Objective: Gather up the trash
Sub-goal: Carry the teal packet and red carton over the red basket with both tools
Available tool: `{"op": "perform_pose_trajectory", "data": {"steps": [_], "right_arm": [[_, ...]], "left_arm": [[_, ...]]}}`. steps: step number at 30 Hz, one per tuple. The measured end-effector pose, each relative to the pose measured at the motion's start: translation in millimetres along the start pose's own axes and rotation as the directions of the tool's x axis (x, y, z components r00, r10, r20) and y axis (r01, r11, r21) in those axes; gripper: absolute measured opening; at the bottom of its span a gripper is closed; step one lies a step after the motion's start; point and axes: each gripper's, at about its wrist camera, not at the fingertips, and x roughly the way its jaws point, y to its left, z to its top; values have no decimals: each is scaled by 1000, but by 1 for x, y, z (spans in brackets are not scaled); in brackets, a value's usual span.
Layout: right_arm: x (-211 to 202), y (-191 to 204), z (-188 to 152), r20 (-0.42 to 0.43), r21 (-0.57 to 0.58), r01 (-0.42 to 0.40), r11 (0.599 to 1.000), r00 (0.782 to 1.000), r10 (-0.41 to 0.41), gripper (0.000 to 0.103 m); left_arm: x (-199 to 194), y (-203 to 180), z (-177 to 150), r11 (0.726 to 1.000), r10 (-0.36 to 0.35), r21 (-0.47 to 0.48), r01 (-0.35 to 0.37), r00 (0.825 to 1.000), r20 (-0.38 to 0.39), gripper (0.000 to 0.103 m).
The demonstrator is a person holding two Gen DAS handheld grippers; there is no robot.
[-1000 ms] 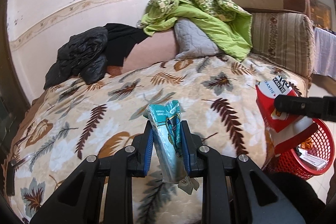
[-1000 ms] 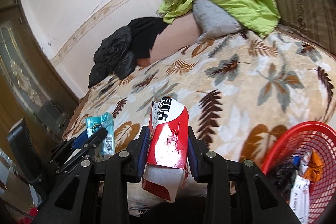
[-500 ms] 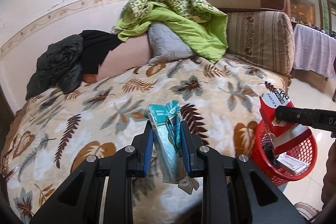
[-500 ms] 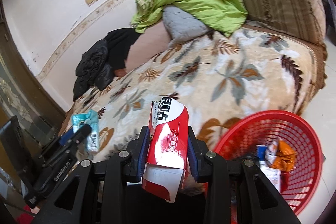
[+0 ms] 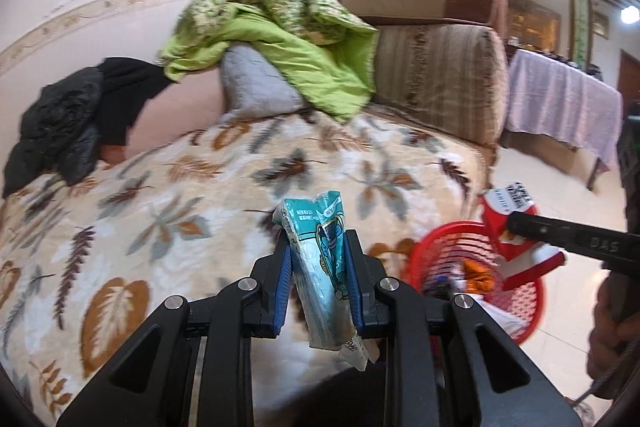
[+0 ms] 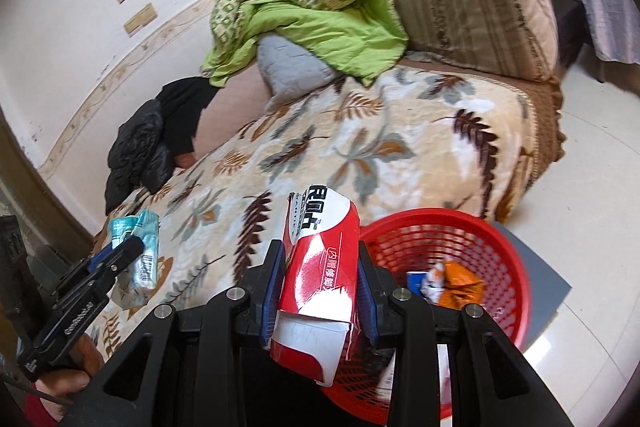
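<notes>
My left gripper [image 5: 318, 267] is shut on a crumpled teal wrapper [image 5: 320, 267], held upright above the sofa's front edge. The same wrapper [image 6: 144, 255] shows at the lower left of the right wrist view, in the left gripper [image 6: 124, 255]. A red and white carton [image 6: 320, 279] is pinched between the blue pads of my right gripper [image 6: 320, 283], just left of the red mesh basket [image 6: 472, 231] and over its near rim. In the left wrist view the carton [image 5: 508, 223] hangs over the basket [image 5: 424, 259], clamped by the right gripper [image 5: 520, 227].
The basket stands on the pale tiled floor [image 6: 592, 187] beside a sofa with a leaf-print blanket [image 5: 180, 207]. It holds orange, blue and white scraps [image 6: 452, 279]. Green quilt [image 5: 280, 39], grey pillow [image 5: 256, 87] and black clothes [image 5: 68, 119] lie at the sofa's back. A cloth-covered table [image 5: 560, 111] stands at the right.
Both grippers have swung to the right, toward the basket, each keeping its hold. The basket has grown larger and moved closer to the middle in both views.
</notes>
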Motion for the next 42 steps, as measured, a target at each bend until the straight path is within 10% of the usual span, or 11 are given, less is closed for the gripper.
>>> {"op": "perform_pose_trajectory", "data": {"steps": [15,42], "right_arm": [[-20,-44,-5,-14,59,98,993,995,-97,37],[-3,-74,-12,-60,109,151,982,988,-145,39]], "left_arm": [[34,-58,16,960,-281,-45,277,952,-120,24],[95,-112,-7,924,-374,-49,378,875,-306,24]]}}
